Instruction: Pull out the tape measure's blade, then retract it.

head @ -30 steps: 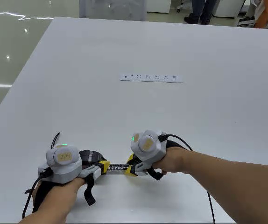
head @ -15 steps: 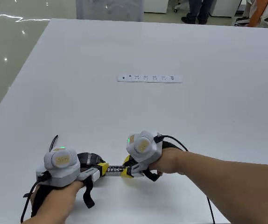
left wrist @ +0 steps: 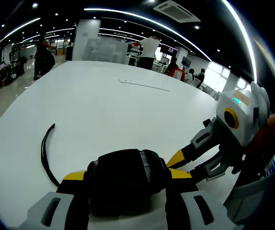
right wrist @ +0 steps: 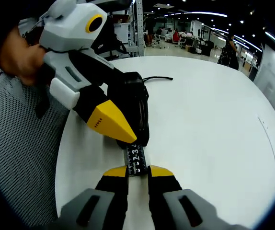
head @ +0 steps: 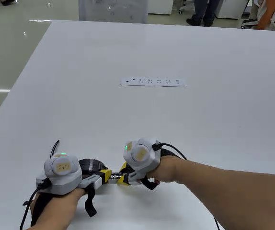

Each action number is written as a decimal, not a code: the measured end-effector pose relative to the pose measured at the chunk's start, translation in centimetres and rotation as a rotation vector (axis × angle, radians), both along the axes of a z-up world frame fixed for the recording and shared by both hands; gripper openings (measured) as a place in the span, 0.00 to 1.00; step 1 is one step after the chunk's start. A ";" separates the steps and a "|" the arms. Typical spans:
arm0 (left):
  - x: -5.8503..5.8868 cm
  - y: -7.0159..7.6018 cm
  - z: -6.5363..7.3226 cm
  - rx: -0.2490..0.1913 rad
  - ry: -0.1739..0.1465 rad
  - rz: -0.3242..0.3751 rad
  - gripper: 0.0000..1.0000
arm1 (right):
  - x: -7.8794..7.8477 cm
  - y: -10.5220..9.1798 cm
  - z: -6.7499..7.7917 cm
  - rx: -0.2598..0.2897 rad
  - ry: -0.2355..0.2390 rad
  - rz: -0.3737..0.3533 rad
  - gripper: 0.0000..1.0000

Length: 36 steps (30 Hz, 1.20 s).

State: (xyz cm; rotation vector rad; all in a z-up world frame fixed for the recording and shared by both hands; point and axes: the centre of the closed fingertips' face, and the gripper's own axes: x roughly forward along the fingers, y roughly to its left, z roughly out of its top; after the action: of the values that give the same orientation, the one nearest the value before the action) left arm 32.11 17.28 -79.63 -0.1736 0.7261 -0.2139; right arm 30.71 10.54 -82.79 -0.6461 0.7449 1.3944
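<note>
Presently: white workbench (head: 200, 52), power strip (head: 153, 82) mid-table, glossy floor (head: 8, 52) beyond. Left gripper (head: 104, 175) low at the near edge, jaws clamped around the black tape measure (left wrist: 123, 167); right gripper (right wrist: 137, 171) facing it, pinching the short exposed blade (right wrist: 135, 157).

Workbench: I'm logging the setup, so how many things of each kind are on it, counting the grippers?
tape measure: 1
power strip: 1
grippers: 2, the left gripper and the right gripper
Total: 4
</note>
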 end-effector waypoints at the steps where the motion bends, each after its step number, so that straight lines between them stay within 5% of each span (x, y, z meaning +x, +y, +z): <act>1: 0.0 0.0 0.0 0.000 0.000 0.000 0.61 | 0.0 0.0 0.0 0.001 0.000 0.001 0.14; 36: 0.1 0.0 0.0 -0.010 -0.003 0.003 0.61 | -0.1 2.3 0.1 0.024 0.019 0.028 0.15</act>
State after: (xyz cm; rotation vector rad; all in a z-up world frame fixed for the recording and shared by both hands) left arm 32.22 17.31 -79.59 -0.1834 0.7219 -0.2150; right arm 30.63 12.80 -82.70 -0.6273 0.7351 1.4355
